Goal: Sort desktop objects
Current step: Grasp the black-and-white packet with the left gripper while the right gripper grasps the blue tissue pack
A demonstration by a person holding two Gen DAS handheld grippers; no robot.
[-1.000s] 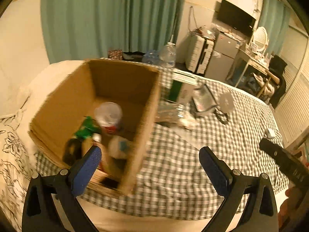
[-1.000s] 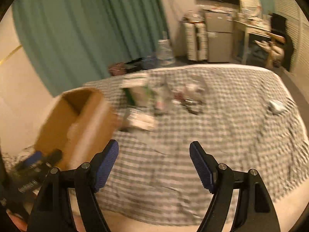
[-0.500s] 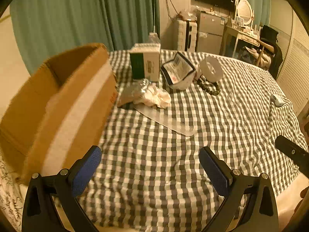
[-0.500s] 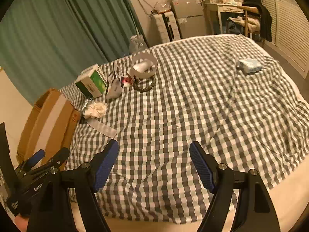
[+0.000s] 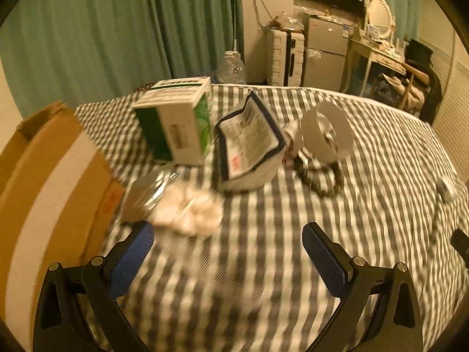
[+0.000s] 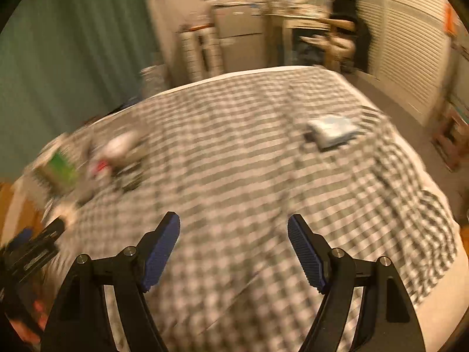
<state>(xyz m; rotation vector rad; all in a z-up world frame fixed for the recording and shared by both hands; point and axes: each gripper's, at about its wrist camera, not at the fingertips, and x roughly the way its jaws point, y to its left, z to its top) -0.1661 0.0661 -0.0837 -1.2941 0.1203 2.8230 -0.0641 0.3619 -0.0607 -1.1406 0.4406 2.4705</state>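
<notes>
**Loose objects lie clustered on the checked bed, both grippers released above it**

A green-and-white carton (image 5: 178, 126) lies tilted on its side on the bed, with a printed label on the end that faces the camera. Just beside it to the right leans a white pouch with a dark blue border (image 5: 249, 143), covered in print and a small red mark. Right of the pouch stands a wide roll of white tape (image 5: 326, 135) on edge, and at its foot lies a dark beaded ring (image 5: 319, 180). In front of the carton sit a crumpled white wad (image 5: 190, 211) and a shiny clear wrapper (image 5: 149, 190), touching each other. A small pale blue-and-white packet (image 6: 332, 130) lies well apart from the cluster, near the far right edge of the bed.

All of these rest on a black-and-white checked bedcover (image 5: 293, 234). A brown cardboard box (image 5: 49, 193) with a pale tape stripe stands at the left edge, near the wrapper.

The left gripper (image 5: 227, 252) hangs over the bedcover with its jaws spread and nothing between them. The right gripper (image 6: 233, 246) is likewise released and empty, over bare bedcover. Both views are blurred.
</notes>
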